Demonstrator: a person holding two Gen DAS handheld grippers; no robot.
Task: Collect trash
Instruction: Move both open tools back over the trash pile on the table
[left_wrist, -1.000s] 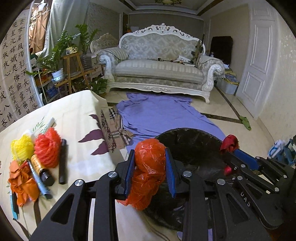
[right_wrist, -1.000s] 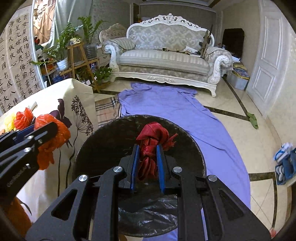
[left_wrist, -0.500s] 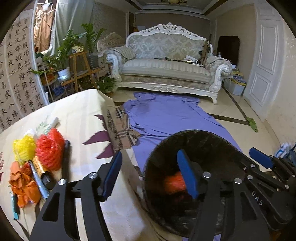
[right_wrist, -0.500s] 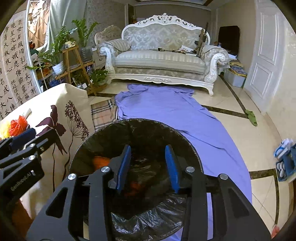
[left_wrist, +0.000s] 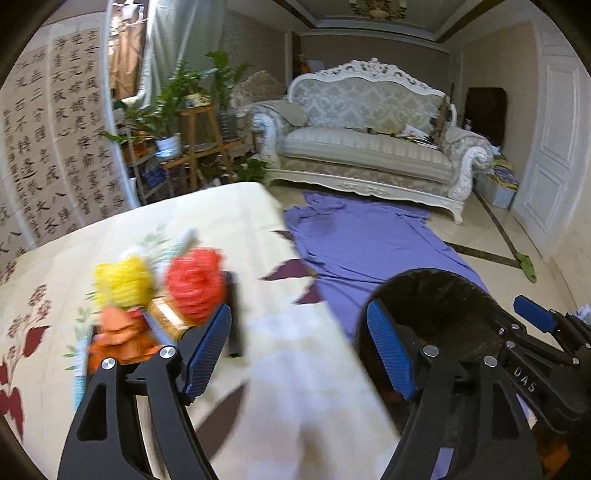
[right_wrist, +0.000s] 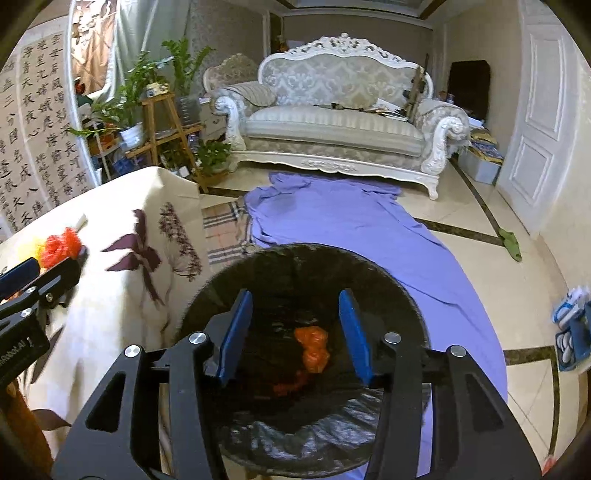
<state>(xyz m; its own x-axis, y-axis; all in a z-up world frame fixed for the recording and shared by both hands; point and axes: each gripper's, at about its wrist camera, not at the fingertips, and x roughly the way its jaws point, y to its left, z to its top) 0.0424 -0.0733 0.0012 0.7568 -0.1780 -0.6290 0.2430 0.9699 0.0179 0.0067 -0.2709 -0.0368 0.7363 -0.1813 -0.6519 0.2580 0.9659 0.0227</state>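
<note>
Bin (right_wrist: 388, 280), black-lined, stood beside the table (left_wrist: 229, 218); orange wads (right_wrist: 312, 349) lay inside. Right gripper (right_wrist: 295, 332) hung above it, jaws apart, empty. Left gripper (left_wrist: 299, 350), likewise spread, faced the red ball (left_wrist: 194, 284) and yellow ball (left_wrist: 123, 282), both uncollected.

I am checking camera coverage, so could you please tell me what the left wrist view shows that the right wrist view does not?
Only the left wrist view shows the pile on the table: the orange wad, the black marker and the yellow ball in full.

Only the right wrist view looks into the bin, showing the orange bag on the black liner, plus the plaid cloth.

Both show the trash bin, the red ball, the open left gripper, the open right gripper, the purple sheet and the sofa.
</note>
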